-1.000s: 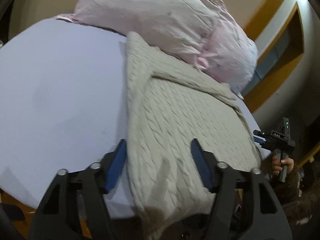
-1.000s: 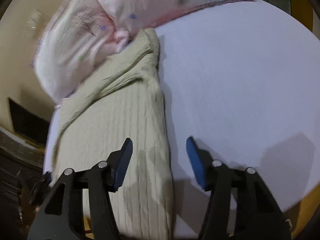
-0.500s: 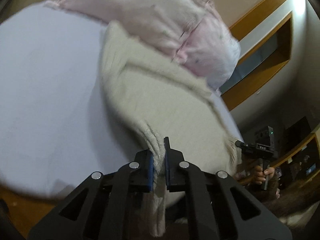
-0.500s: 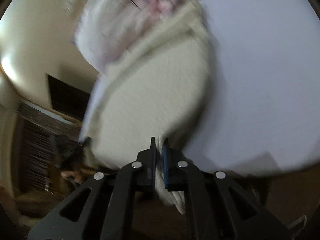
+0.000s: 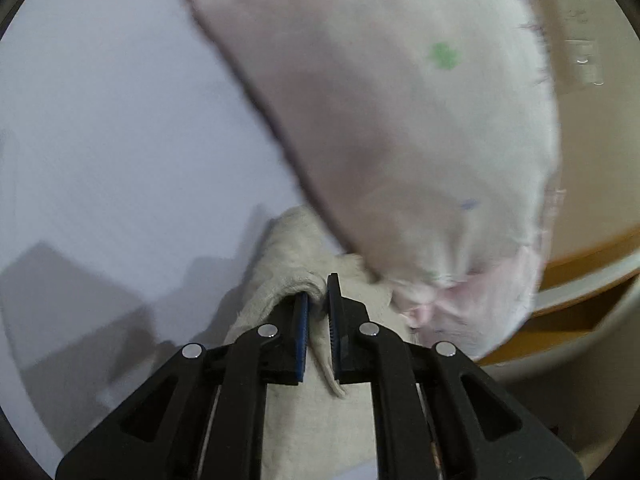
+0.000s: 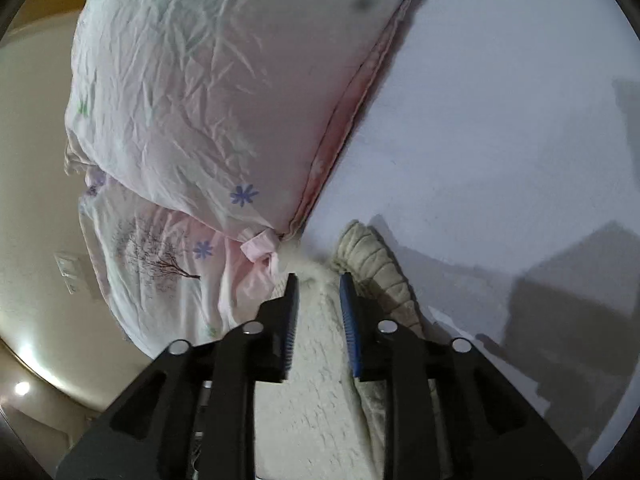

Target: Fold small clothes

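A cream cable-knit sweater (image 5: 288, 248) lies on the white bed sheet (image 5: 120, 140), folded over on itself up against the pink pillows. My left gripper (image 5: 318, 292) has its jaws a narrow gap apart with a fold of the sweater's edge between the blue pads (image 5: 304, 320). In the right wrist view my right gripper (image 6: 318, 284) stands with its jaws partly open over the sweater (image 6: 316, 380), the knit lying between the pads (image 6: 350, 320). The ribbed hem (image 6: 376, 264) curls beside its right finger.
Two pink floral pillows (image 5: 400, 120) are stacked at the head of the bed, touching the sweater; they also show in the right wrist view (image 6: 208, 92). A beige wall (image 6: 36, 240) and a wooden bed frame (image 5: 580, 248) lie beyond. White sheet (image 6: 500, 140) stretches to the right.
Both grippers closed on the sweater's near edge and carried it forward to the pillows, folding the sweater over. Both jaws now stand wider than half a second ago, the right more so.
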`<action>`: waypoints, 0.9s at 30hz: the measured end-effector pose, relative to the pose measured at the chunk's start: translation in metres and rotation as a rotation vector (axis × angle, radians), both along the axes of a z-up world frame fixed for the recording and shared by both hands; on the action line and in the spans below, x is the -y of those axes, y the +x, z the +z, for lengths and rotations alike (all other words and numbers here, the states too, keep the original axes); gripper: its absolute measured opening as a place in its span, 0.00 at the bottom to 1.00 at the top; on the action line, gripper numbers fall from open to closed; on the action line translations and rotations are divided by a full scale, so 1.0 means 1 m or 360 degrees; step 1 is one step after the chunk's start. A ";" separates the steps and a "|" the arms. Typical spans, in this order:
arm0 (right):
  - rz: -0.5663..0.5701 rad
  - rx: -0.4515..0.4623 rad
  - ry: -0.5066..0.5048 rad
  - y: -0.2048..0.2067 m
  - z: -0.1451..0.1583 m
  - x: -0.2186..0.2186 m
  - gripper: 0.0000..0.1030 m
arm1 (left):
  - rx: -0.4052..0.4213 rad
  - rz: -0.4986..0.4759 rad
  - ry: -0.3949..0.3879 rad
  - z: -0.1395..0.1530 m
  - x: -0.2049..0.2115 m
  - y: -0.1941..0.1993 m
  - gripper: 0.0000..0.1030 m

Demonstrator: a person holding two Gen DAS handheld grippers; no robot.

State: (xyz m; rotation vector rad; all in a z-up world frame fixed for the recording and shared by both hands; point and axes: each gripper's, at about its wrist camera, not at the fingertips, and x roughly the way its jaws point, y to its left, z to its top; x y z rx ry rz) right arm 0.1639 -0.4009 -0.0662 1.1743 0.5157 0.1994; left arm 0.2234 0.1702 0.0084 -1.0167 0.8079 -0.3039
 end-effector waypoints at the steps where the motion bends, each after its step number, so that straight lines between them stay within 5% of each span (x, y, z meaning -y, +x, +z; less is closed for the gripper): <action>1: -0.0020 0.0017 -0.0104 -0.005 0.009 -0.001 0.65 | 0.0067 -0.0036 0.0055 0.009 -0.002 -0.005 0.12; 5: -0.0003 0.0055 -0.0393 -0.020 0.033 -0.015 0.70 | 0.0160 -0.0059 0.0282 0.030 -0.003 -0.024 0.66; 9: 0.0176 0.0120 -0.0644 -0.011 0.044 -0.051 0.70 | 0.0142 -0.0206 0.0347 0.028 0.005 -0.038 0.66; 13: 0.0608 0.0194 -0.0810 0.016 0.064 -0.124 0.70 | 0.0111 -0.0325 0.0546 0.022 0.021 -0.043 0.66; 19: 0.1188 0.0094 -0.0637 0.082 0.062 -0.253 0.79 | 0.0145 -0.0315 0.0627 0.031 0.023 -0.059 0.66; 23: 0.1355 -0.0075 -0.0655 0.126 0.049 -0.331 0.79 | 0.0114 -0.0328 0.0686 0.031 0.026 -0.068 0.66; 27: 0.1349 0.0334 -0.0289 0.126 0.089 -0.346 0.72 | 0.0060 -0.0357 0.0721 0.022 0.032 -0.063 0.66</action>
